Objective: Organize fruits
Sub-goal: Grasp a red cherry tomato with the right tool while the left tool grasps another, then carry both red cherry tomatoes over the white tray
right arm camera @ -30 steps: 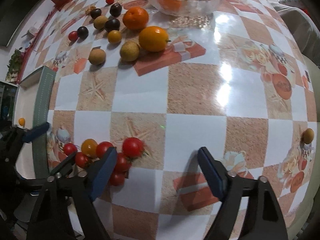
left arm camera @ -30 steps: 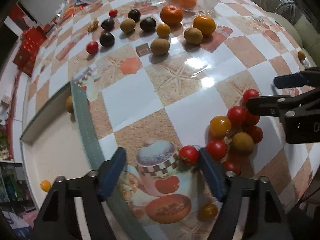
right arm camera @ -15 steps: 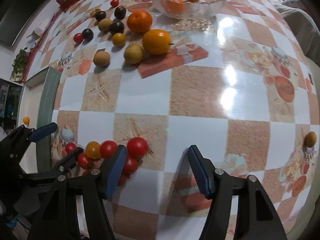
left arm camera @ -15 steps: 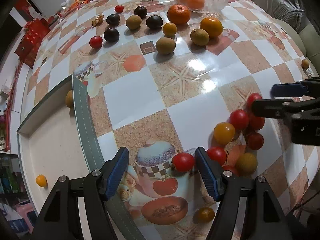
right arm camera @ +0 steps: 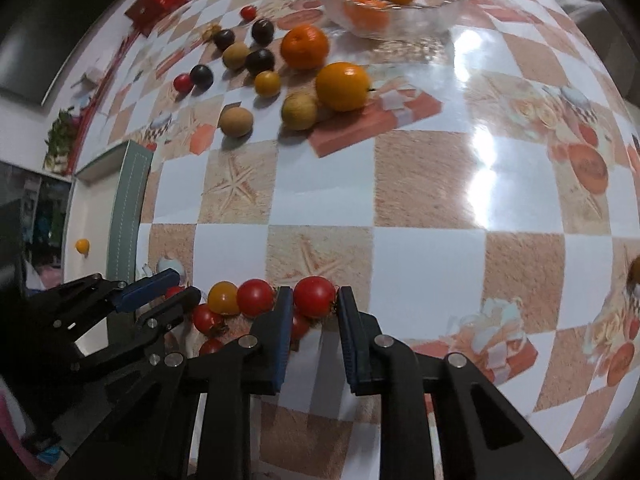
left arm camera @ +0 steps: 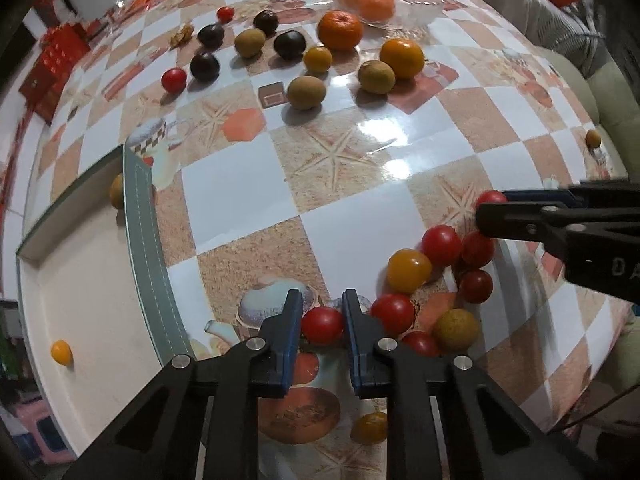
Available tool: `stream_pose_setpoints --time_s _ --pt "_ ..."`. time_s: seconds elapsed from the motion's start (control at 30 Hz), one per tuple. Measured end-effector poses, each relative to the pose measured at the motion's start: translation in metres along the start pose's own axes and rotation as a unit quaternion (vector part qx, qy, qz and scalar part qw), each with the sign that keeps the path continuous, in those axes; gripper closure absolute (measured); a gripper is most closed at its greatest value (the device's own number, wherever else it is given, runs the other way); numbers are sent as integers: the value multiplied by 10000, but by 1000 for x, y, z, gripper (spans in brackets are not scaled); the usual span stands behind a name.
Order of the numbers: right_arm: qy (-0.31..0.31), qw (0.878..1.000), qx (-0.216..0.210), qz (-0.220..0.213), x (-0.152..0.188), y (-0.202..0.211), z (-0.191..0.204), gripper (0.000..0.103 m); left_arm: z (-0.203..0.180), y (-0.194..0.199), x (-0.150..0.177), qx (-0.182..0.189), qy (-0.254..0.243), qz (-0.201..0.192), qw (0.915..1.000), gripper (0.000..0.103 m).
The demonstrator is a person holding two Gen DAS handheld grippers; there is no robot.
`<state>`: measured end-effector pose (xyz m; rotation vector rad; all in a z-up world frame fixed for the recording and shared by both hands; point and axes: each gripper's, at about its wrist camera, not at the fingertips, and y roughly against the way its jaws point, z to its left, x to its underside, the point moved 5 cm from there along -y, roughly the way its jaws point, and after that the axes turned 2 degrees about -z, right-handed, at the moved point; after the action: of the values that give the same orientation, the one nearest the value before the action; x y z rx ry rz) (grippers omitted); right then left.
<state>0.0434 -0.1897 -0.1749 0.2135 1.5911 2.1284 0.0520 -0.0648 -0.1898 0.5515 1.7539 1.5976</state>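
Change since half a second ago: both pairs of fingers, then spread wide, have drawn in on a fruit each. We read this as two picks begun at once, with sorting of the near heap under way.

Left gripper [left arm camera: 322,322]: blue pads pressed to either side of a red tomato [left arm camera: 322,325], which sits on the table [left arm camera: 248,200] at the left edge of the heap. Clenched on it; not yet lifted, as far as we can tell.

Right gripper [right arm camera: 312,300]: fingers narrowed around another red tomato [right arm camera: 315,296] at the far edge of the same heap. Both pads appear to touch it.

Heap [left arm camera: 436,280]: red tomatoes, one yellow tomato [left arm camera: 409,271], one brownish round fruit.

Tray [left arm camera: 138,216]: at our left, holding one small yellow fruit [left arm camera: 61,352]; we judge it the likely destination.

Glass bowl [right arm camera: 394,4]: far side, with oranges inside.
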Motion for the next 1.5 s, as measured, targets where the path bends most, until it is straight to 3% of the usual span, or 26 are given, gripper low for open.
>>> stream_pose_setpoints --time_s 0.17,0.8,1.13,1.5 --pt "-250 9996 -102 -64 3 8 -7 79 12 3 1 134 340 65 9993 81" --pt "-305 9991 -257 -165 3 34 0 79 41 48 8 357 781 -220 9961 81" --pt "137 9992 -304 -233 -14 46 42 79 69 80 4 319 1079 -585 9919 81" --pt "928 9943 -520 -119 -30 35 132 79 135 99 41 53 1725 -712 9824 81"
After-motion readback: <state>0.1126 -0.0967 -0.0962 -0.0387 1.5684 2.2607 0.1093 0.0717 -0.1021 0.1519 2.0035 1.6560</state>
